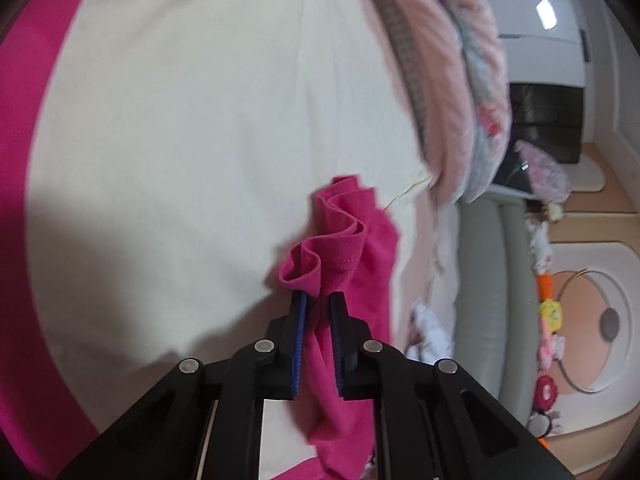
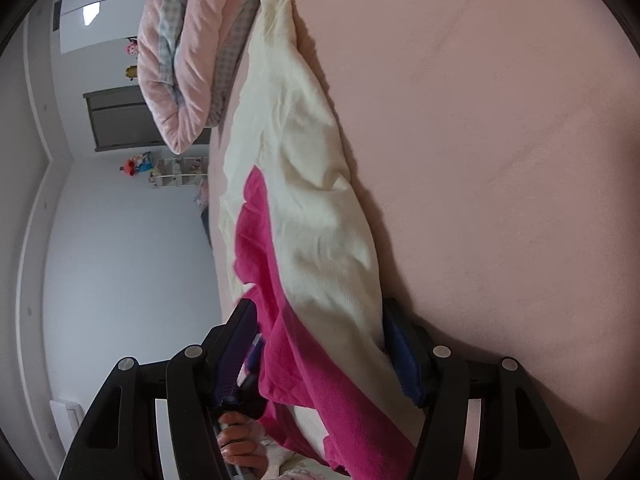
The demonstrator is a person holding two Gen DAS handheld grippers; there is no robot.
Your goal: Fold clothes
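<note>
A cream and magenta garment (image 1: 192, 120) lies spread on the bed and fills most of the left wrist view. My left gripper (image 1: 318, 300) is shut on a bunched magenta hem (image 1: 340, 220) of it, and the cloth ruffles up just beyond the blue pads. In the right wrist view the same garment (image 2: 312, 200) runs as a long cream and magenta bundle toward the camera. It passes between the widely spread fingers of my right gripper (image 2: 316, 312), which stands open around it. A person's hand (image 2: 240, 440) shows below the left finger.
The pink bed sheet (image 2: 500, 160) stretches to the right of the garment. A folded pink blanket (image 1: 448, 80) lies at the bed's edge. Beyond it are a grey padded bumper (image 1: 488, 280), floor mats and a row of toys (image 1: 548, 312). A white wall (image 2: 120, 260) is on the left.
</note>
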